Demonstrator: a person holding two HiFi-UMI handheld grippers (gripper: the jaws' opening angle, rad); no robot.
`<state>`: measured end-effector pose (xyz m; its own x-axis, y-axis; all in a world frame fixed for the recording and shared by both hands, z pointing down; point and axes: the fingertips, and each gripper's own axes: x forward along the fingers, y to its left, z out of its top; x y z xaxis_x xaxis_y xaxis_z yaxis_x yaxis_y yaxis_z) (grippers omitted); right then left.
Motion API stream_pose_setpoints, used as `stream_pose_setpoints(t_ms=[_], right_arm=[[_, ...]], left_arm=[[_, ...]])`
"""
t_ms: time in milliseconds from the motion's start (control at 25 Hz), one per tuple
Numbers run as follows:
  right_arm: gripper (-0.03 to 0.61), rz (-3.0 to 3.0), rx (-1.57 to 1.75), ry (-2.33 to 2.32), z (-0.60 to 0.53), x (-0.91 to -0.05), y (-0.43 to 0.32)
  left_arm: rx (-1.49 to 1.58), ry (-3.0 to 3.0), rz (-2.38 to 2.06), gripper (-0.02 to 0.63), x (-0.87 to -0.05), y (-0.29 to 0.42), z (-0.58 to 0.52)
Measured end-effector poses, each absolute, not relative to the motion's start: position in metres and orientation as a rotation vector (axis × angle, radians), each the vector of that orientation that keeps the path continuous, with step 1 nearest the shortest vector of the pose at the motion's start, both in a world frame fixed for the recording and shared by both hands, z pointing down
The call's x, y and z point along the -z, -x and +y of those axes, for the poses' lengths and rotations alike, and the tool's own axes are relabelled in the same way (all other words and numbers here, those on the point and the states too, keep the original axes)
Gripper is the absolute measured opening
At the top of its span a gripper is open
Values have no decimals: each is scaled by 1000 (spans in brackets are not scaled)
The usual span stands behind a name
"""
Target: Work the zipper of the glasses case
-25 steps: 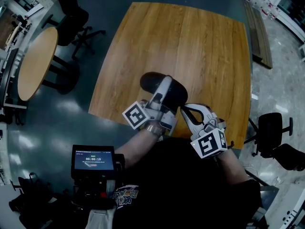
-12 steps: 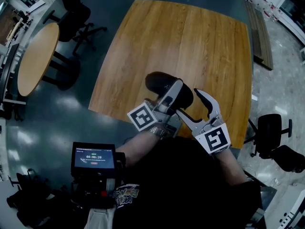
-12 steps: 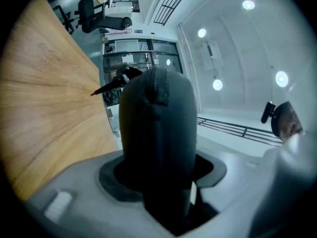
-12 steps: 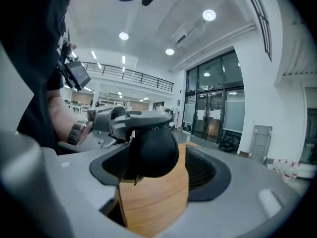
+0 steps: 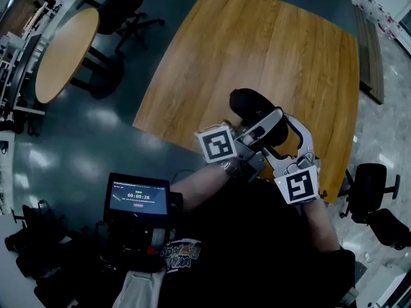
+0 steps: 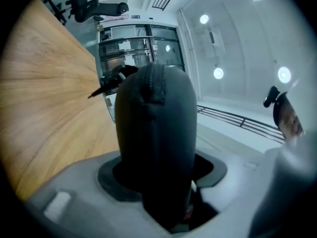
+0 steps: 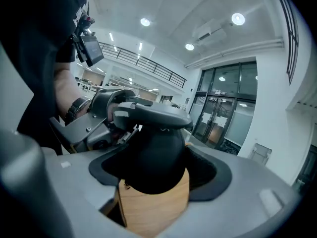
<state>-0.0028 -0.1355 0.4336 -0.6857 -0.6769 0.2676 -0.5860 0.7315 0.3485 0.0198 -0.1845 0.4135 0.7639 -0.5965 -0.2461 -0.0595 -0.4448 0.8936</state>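
Two grippers are engaged. Nearest, the right gripper (image 5: 284, 141) is just opening its jaws wide, standing loose around one end of the glasses case (image 5: 247, 102). The left gripper (image 5: 270, 122) is clamping that case over the near edge of the table (image 5: 257, 37).

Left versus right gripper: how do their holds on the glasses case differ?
The left gripper is clamped on the glasses case; the right gripper has just been opening its jaws, now apart, not pressing it. The left gripper takes it lengthwise; the right gripper has only its rounded end. Both have it between their jaws.
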Motion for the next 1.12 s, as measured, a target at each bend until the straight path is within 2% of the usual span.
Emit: stream_pose_setpoints(t_ms=[320,520,680,720,800,840,920,1120], right_arm=[[330,-2571,362,-1039,-131,-434,-4],[327,-2536,388,-1040,-127,-441,-16],[325,-2554,307,-1104,-127,-439,-39],[325,-2552,257,-1116,-129,-444,-46],[325,-2529,191,-1098,-135,-464,-56],[325,-2518,169,-1077,-139,-479,-60],[327,-2506,111,-1018,-147,-516,-63],[327,-2416,-62,-785,-162,-616,-57]], left_arm=[[563,-2046,-391,270,-418,-22,-179],[599,-1922,-434,298,-433,18,-190],[699,-1879,-605,290,-438,86,-205],[685,-1891,-643,270,-443,102,-205],[563,-1983,-657,168,-458,113,-191],[475,-2047,-635,148,-465,109,-180],[318,-2128,-569,68,-483,89,-154],[168,-2153,-460,54,-507,44,-110]])
